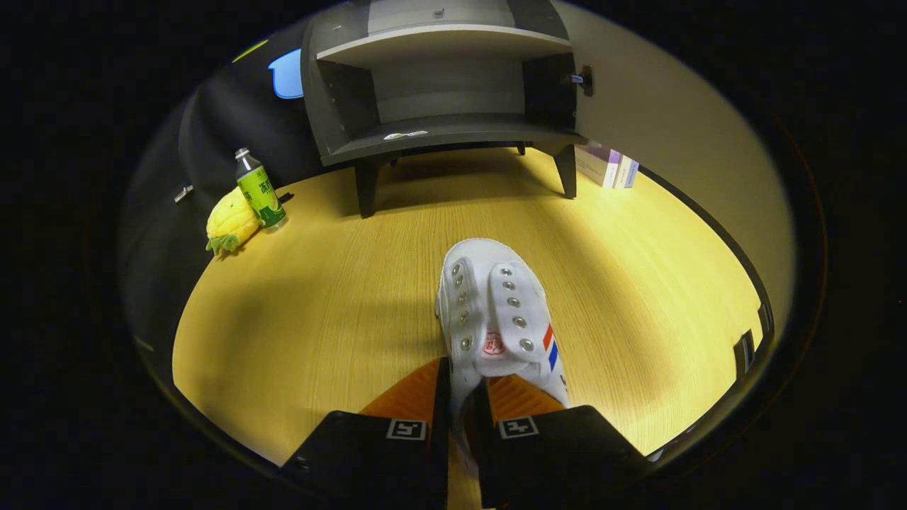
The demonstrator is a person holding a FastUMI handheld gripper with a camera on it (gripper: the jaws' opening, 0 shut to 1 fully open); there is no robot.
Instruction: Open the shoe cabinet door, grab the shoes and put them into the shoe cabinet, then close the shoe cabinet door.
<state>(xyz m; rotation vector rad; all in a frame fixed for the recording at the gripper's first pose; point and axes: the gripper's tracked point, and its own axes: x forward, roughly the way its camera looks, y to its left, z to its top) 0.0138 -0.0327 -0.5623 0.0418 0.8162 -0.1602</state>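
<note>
A white canvas shoe (496,312) with metal eyelets and red and blue side stripes points away from me, toe toward the cabinet. My gripper (459,397) is shut on the shoe's left side wall at the opening, one finger outside and one inside. The shoe hangs just ahead of the fingers over the wooden table (319,304). Beyond it stands the dark grey shoe cabinet (439,92) on short legs, with its door (666,120) swung wide to the right. Its lower shelf (453,131) and upper shelf show inside.
A green drink bottle (259,190) and a yellow pineapple plush toy (230,223) sit at the table's far left. A few books (609,168) lie behind the cabinet's right leg, under the door. Bare tabletop stretches between the shoe and the cabinet.
</note>
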